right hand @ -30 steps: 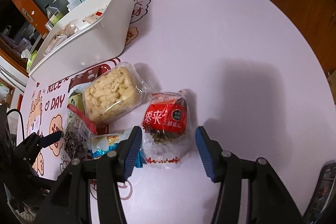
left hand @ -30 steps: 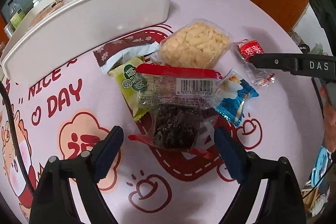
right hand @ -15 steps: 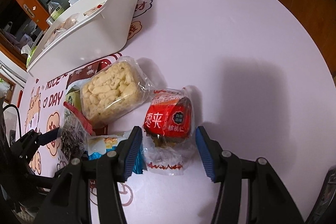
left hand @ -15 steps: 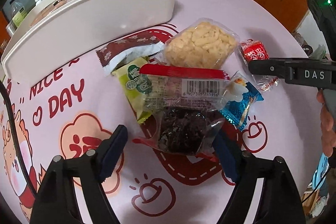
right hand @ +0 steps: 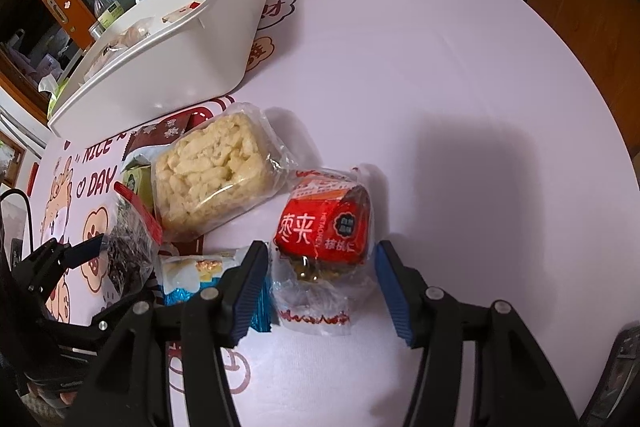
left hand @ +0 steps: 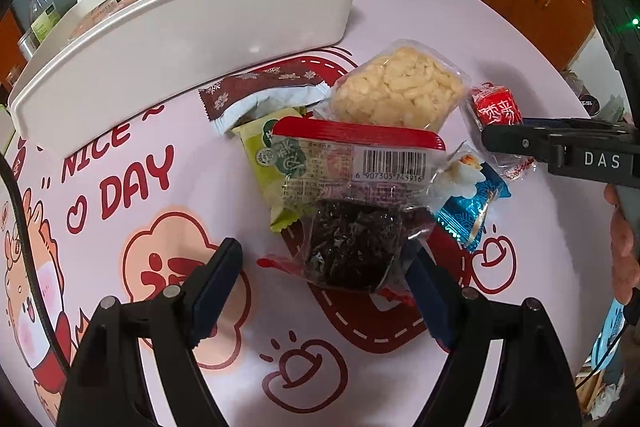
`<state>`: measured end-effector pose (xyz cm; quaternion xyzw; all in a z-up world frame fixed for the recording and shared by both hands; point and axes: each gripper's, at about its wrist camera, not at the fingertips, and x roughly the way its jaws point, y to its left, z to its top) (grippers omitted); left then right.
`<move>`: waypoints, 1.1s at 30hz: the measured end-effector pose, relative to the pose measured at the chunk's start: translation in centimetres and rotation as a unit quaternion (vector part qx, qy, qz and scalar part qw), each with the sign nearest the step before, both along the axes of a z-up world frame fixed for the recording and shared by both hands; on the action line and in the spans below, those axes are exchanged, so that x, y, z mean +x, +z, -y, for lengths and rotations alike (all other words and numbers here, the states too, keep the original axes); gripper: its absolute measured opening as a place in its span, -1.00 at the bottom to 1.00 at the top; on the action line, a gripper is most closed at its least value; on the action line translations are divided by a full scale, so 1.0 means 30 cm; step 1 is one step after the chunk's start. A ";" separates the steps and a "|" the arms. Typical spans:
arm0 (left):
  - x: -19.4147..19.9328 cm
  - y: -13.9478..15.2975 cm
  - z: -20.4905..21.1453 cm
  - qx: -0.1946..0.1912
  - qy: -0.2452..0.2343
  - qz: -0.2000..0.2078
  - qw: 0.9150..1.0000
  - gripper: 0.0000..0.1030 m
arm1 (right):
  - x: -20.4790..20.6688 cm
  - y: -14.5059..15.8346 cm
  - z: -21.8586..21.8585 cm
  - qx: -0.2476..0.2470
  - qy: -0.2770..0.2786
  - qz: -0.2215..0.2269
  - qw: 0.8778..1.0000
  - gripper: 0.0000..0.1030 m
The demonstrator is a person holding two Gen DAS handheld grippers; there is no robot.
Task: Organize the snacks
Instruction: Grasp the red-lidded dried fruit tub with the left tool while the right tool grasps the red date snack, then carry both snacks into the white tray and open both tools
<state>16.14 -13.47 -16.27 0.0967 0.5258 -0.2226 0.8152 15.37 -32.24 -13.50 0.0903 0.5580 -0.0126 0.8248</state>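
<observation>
Barcode (left hand: 394,163) legible left view (right: hidden).

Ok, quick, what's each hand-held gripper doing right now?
Left hand-held gripper: open, around the dark snack pack.
Right hand-held gripper: open, around the red snack pack.

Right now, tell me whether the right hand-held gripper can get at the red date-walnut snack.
Probably yes: the right hand-held gripper stands open astride the red date-walnut snack, nothing between; the blue packet lies outside its left finger.
</observation>
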 end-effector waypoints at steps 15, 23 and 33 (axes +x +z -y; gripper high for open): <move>-0.030 0.029 -0.026 -0.009 0.007 -0.003 1.000 0.11 | -0.009 0.000 -0.018 -0.025 0.011 0.002 1.000 -0.12; -0.092 0.150 -0.078 -0.004 0.003 0.019 1.000 -0.16 | -0.057 0.082 -0.043 -0.027 0.019 0.025 0.999 -0.15; -0.108 0.444 -0.250 0.000 0.017 0.090 0.996 -0.16 | -0.106 0.318 -0.160 -0.017 0.060 0.094 0.994 -0.16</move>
